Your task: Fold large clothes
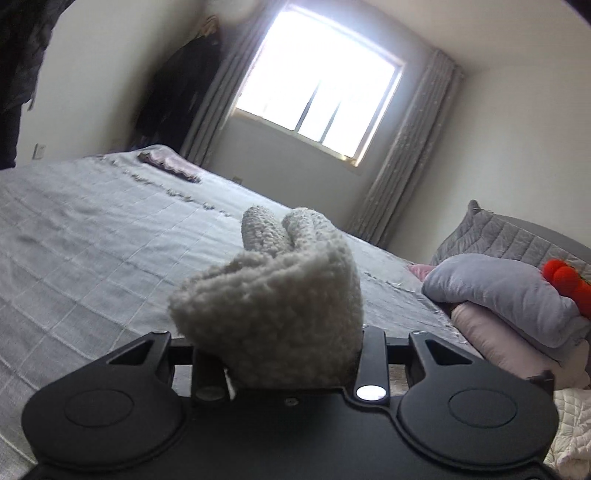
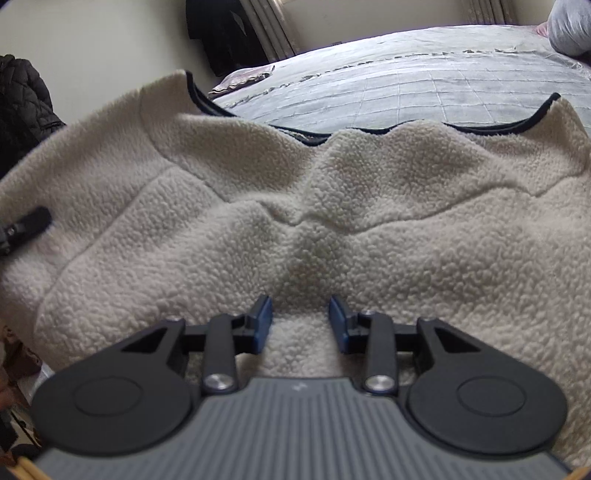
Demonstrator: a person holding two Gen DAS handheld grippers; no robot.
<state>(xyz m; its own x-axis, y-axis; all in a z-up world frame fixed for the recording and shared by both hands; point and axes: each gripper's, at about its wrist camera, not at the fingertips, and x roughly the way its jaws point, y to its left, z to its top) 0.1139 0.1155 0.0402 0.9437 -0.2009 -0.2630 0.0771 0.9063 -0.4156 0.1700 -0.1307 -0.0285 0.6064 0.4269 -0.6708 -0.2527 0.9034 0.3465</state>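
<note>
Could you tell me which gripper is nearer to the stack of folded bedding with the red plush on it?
Left. The left gripper, shut on a bunch of the cream fleece, has the bedding stack close by. From the right gripper, only its pale top shows, far across the bed.

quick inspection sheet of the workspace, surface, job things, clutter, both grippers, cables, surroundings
surface: bed with a grey checked cover, mostly bare.
job's things: cream fleece jacket with dark trim, spread in front of the right gripper; a bunched wad of the same fleece sits in the left gripper.
clutter: folded bedding pile with a red plush item at the headboard; small purplish cloth on the far part of the bed.
grippers: left gripper shut on the fleece; right gripper open, with fleece between its blue pads.
cables: nothing seen.
surroundings: bright window with grey curtains; dark clothes hanging on the wall.
</note>
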